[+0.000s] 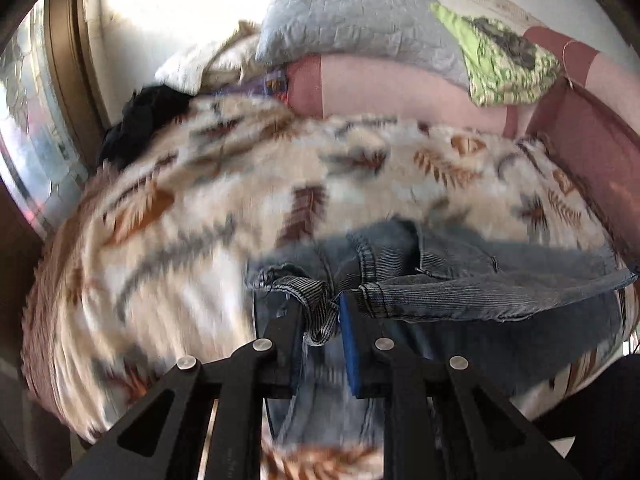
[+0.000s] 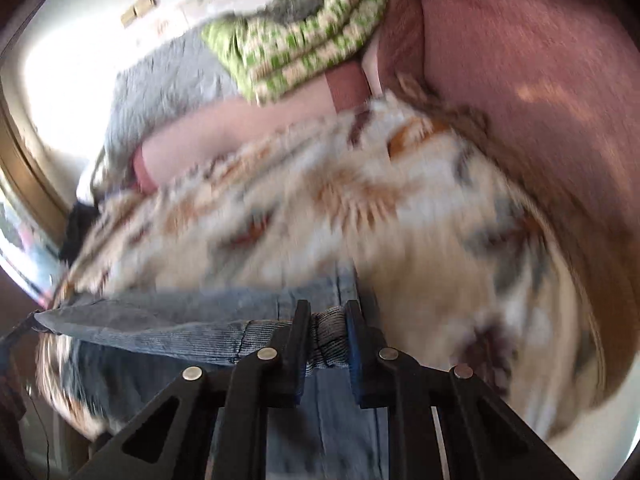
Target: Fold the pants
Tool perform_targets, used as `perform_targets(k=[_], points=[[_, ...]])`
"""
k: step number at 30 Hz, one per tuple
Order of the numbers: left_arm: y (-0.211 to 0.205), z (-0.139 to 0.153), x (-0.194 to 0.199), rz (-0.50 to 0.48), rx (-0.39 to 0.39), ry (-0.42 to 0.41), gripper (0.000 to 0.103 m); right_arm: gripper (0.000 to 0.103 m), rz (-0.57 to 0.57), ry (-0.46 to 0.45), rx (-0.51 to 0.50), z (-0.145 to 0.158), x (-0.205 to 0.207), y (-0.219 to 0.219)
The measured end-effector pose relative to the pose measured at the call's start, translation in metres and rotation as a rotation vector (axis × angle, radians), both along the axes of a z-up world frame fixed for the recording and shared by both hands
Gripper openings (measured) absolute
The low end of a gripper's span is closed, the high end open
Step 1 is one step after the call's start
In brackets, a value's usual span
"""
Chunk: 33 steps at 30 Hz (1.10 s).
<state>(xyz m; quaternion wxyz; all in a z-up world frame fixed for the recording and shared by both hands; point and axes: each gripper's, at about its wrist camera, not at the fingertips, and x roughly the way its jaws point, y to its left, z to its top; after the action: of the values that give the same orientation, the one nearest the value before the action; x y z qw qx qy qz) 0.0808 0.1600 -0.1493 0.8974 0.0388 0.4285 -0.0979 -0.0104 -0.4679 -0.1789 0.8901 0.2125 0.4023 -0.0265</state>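
Both grippers, left (image 1: 320, 304) and right (image 2: 328, 312), are pinching the jeans (image 1: 460, 280) waistband, holding it above the blanket (image 1: 200, 208); tension should stay even so the legs are hanging aligned.

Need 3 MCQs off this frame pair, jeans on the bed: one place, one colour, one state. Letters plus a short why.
1. Where does the green patterned cloth lie?
A. on the pillows at the far end
B. on the jeans
C. on the floor

2. What colour are the jeans?
A. black
B. blue
C. red

3. What is the state of the left gripper and right gripper?
A. both open
B. one open
C. both shut on denim

Answers: 1 A, it rests against the grey pillow; 2 B, faded blue denim; 3 C, bunched fabric sits between the fingers in each wrist view.
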Motion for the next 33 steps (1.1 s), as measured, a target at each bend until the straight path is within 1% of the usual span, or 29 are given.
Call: perform_targets(k=[2, 4, 6, 8, 10, 11, 12, 13, 14, 15, 16, 18, 20, 23, 24, 25, 26, 27, 28, 29, 30, 31, 32, 33], points=[[0.003, -0.025, -0.017, 0.011, 0.011, 0.057, 0.018, 0.018, 0.011, 0.051, -0.003, -0.015, -0.023, 0.004], [0.005, -0.048, -0.026, 0.031, 0.038, 0.097, 0.018, 0.018, 0.033, 0.098, -0.012, -0.027, -0.037, 0.009], [0.009, -0.067, -0.029, 0.05, 0.028, 0.147, 0.018, 0.018, 0.049, 0.147, -0.025, -0.038, -0.043, 0.015], [0.011, -0.075, -0.032, 0.064, 0.035, 0.179, 0.018, 0.02, 0.085, 0.266, -0.022, -0.054, -0.037, 0.018], [0.013, -0.076, -0.039, 0.068, 0.06, 0.184, 0.018, 0.037, 0.096, 0.341, -0.018, -0.06, -0.037, 0.017], [0.016, -0.076, -0.042, 0.068, 0.077, 0.191, 0.018, 0.042, 0.098, 0.358, -0.023, -0.059, -0.038, 0.015], [0.021, -0.077, -0.045, 0.073, 0.092, 0.204, 0.018, 0.049, 0.096, 0.368, -0.042, -0.053, -0.039, 0.012], [0.025, -0.076, -0.049, 0.091, 0.11, 0.212, 0.018, 0.052, 0.09, 0.352, -0.049, -0.048, -0.041, 0.009], [0.031, -0.072, -0.052, 0.11, 0.123, 0.21, 0.018, 0.054, 0.082, 0.318, -0.043, -0.04, -0.043, 0.004], [0.035, -0.068, -0.056, 0.122, 0.127, 0.201, 0.018, 0.059, 0.072, 0.28, -0.026, -0.032, -0.044, -0.002], [0.038, -0.063, -0.059, 0.131, 0.127, 0.188, 0.018, 0.061, 0.047, 0.226, 0.001, -0.023, -0.043, -0.011], [0.036, -0.048, -0.065, 0.13, 0.124, 0.141, 0.018, 0.062, -0.016, 0.162, 0.025, -0.012, -0.034, -0.024], [0.021, -0.03, -0.068, 0.102, 0.112, 0.082, 0.018, 0.062, -0.049, 0.158, 0.038, -0.012, -0.012, -0.029], [-0.01, -0.008, -0.064, 0.029, 0.063, 0.017, 0.018, 0.062, -0.097, 0.194, 0.072, -0.031, 0.026, -0.034], [-0.022, -0.004, -0.062, -0.001, 0.048, 0.005, 0.02, 0.062, -0.117, 0.22, 0.081, -0.041, 0.041, -0.036], [-0.032, -0.001, -0.059, -0.021, 0.042, 0.0, 0.022, 0.062, -0.133, 0.237, 0.093, -0.049, 0.047, -0.038], [-0.045, 0.001, -0.056, -0.04, 0.038, -0.007, 0.031, 0.062, -0.146, 0.257, 0.116, -0.058, 0.052, -0.042], [-0.053, 0.001, -0.052, -0.048, 0.036, -0.008, 0.037, 0.062, -0.148, 0.275, 0.144, -0.067, 0.059, -0.043], [-0.063, 0.0, -0.046, -0.049, 0.034, -0.007, 0.048, 0.058, -0.14, 0.304, 0.184, -0.078, 0.066, -0.041], [-0.073, 0.0, -0.041, -0.051, 0.029, -0.007, 0.05, 0.053, -0.139, 0.324, 0.179, -0.083, 0.069, -0.038], [-0.081, -0.003, -0.034, -0.057, 0.016, 0.0, 0.05, 0.036, -0.128, 0.319, 0.106, -0.08, 0.071, -0.031], [-0.087, -0.007, -0.031, -0.057, 0.005, 0.011, 0.05, 0.018, -0.1, 0.299, 0.097, -0.077, 0.073, -0.028], [-0.096, -0.011, -0.024, -0.055, -0.007, 0.027, 0.05, 0.018, -0.104, 0.276, 0.099, -0.072, 0.072, -0.026], [-0.105, -0.014, -0.019, -0.059, -0.019, 0.041, 0.05, 0.017, -0.132, 0.245, 0.087, -0.066, 0.069, -0.028]])
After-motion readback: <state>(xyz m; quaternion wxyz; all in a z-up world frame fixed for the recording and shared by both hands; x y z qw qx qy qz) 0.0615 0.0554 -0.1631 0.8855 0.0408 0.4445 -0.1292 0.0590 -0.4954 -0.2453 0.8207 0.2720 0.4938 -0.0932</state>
